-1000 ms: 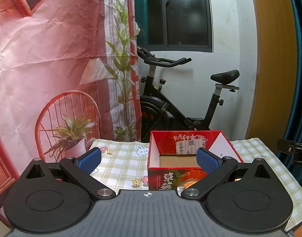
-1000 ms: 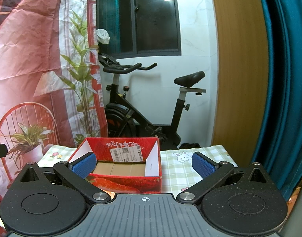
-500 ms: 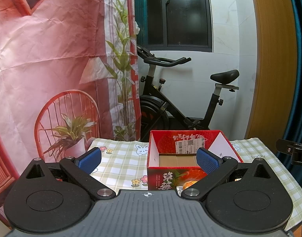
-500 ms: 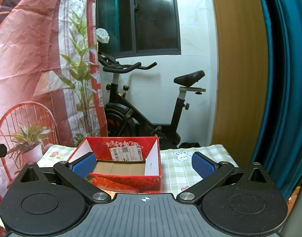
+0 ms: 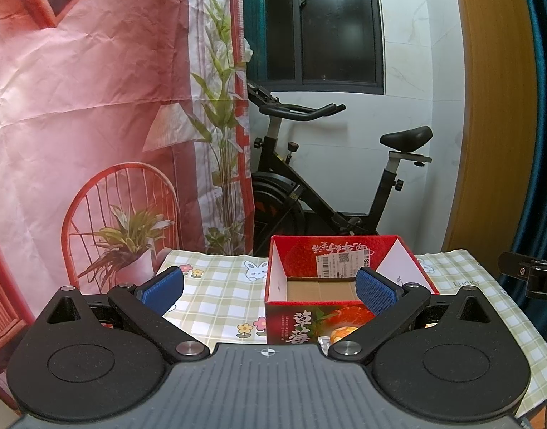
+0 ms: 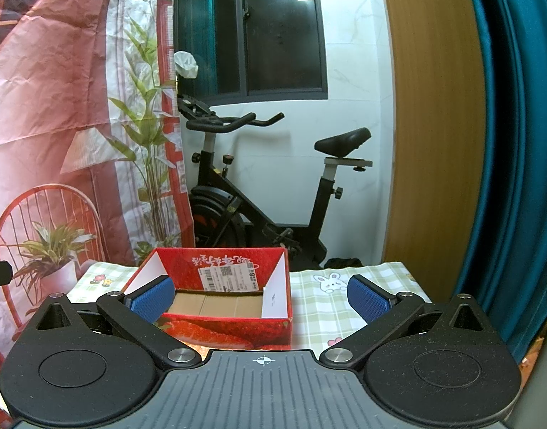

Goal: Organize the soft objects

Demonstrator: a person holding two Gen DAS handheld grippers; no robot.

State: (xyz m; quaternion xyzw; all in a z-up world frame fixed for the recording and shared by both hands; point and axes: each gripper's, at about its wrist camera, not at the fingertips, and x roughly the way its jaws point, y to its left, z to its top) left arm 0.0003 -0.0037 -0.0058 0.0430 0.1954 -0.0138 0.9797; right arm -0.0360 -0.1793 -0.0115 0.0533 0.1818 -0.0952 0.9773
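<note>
An open red cardboard box [image 5: 294, 325] with strawberry print and a brown empty bottom stands on a green checked tablecloth [image 5: 223, 296]. It also shows in the right wrist view [image 6: 237, 332]. My left gripper [image 5: 269, 291] is open and empty, held above the table in front of the box. My right gripper [image 6: 260, 296] is open and empty, also in front of the box. A small wrapped orange item [image 5: 339, 334] lies at the box's front, mostly hidden by my left gripper. No other soft object shows.
A black exercise bike [image 5: 309, 193] stands behind the table, with a printed pink backdrop [image 5: 94, 107] at the left. A wooden panel [image 6: 427, 125] and teal curtain [image 6: 506, 143] are at the right. The right gripper's body [image 5: 531, 275] shows at the left view's right edge.
</note>
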